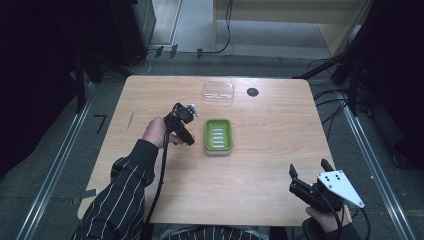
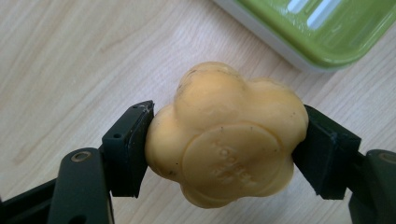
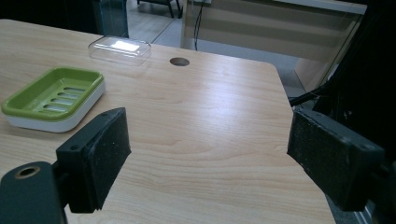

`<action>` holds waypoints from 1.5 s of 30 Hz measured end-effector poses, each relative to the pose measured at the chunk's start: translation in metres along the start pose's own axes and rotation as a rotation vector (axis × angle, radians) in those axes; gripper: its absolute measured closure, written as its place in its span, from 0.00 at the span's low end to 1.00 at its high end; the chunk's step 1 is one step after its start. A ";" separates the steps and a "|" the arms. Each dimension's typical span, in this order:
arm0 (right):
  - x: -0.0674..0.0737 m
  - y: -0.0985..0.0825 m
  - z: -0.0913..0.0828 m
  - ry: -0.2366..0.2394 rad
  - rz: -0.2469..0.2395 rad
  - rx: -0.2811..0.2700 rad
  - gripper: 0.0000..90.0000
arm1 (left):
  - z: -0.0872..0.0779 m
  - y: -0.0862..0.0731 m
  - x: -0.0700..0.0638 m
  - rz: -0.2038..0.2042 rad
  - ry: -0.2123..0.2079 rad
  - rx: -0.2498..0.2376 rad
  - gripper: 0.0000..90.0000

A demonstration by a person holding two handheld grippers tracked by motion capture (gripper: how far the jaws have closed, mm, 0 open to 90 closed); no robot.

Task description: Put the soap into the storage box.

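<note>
Left gripper (image 2: pixel 226 140) pinching yellow flower-shaped soap (image 2: pixel 226 140), above wooden table (image 1: pixel 260 165), just beside green soap dish (image 1: pixel 218 136). Right gripper (image 3: pixel 208 158) spread wide, near table's right corner. Clear lid (image 1: pixel 218 92) farther back.

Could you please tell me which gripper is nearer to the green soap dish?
Left. The left gripper sits just beside the green soap dish; the right gripper rests at the table's near right corner.
</note>
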State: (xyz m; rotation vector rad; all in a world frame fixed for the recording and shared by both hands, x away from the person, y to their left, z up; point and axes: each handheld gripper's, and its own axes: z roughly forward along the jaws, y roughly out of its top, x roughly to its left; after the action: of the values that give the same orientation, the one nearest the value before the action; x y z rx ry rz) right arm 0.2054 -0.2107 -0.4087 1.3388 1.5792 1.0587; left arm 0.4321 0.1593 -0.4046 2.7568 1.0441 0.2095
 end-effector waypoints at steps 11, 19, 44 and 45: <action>0.002 0.000 -0.001 0.000 -0.009 -0.001 0.15 | -0.005 0.012 -0.006 0.042 -0.006 -0.019 0.31; 0.000 -0.001 -0.003 -0.008 -0.004 0.003 0.15 | -0.010 0.022 -0.009 0.063 -0.013 -0.047 0.31; -0.003 -0.003 -0.009 -0.027 0.003 0.006 0.15 | -0.010 0.056 -0.022 0.136 -0.036 -0.075 0.31; -0.003 -0.003 -0.009 -0.029 0.001 0.005 0.15 | -0.010 0.057 -0.022 0.136 -0.033 -0.080 0.31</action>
State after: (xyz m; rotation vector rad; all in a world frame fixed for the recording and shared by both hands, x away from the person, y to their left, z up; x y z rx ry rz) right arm 0.1962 -0.2148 -0.4081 1.3534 1.5607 1.0317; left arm 0.4501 0.1042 -0.3842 2.7505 0.8229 0.2185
